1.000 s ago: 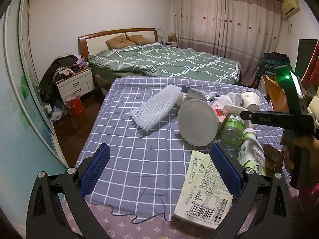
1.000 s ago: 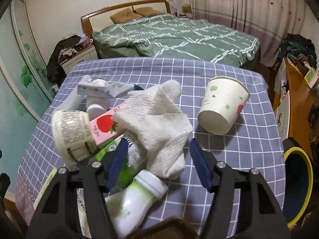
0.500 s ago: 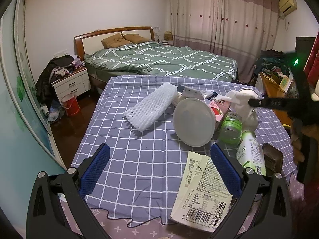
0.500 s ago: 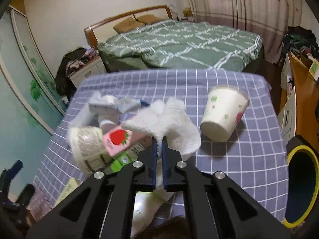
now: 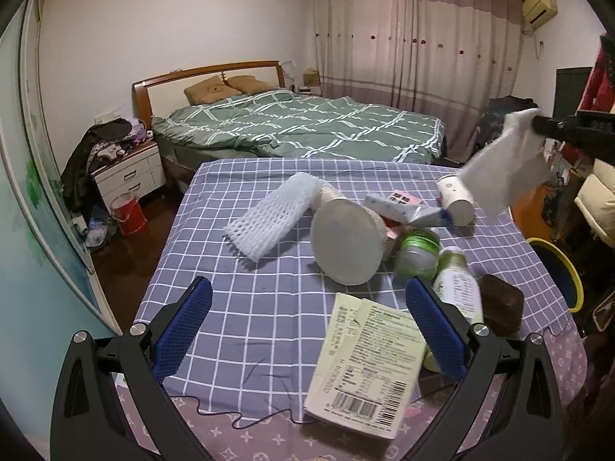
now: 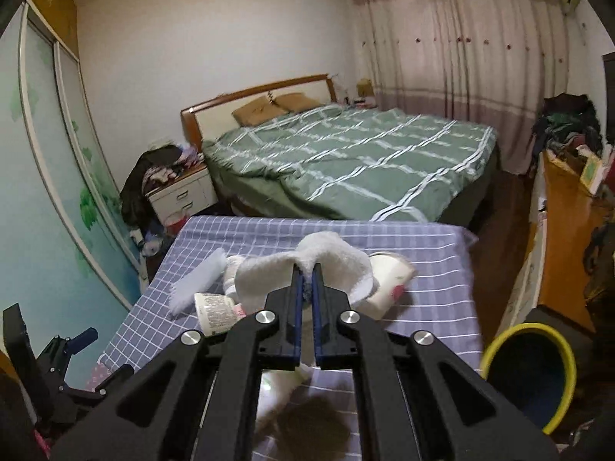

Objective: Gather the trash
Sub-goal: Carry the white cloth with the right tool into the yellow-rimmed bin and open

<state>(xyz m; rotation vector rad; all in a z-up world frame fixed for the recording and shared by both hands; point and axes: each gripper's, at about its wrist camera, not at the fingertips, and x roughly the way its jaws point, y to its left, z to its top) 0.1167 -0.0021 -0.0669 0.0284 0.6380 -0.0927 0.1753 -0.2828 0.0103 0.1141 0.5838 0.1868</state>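
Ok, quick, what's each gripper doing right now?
Left gripper: open, nothing between its fingers, above the checked tablecloth.
Right gripper: shut on the white paper towel, which hangs clear of the table.

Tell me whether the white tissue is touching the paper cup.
Apart. In the left wrist view the white tissue hangs from the right gripper, with checked cloth visible between it and the paper cup.

A home bedroom: double bed (image 5: 300,130) with green checked duvet, white nightstand (image 5: 128,174), long curtains (image 5: 415,65), wall air conditioner (image 5: 540,2)
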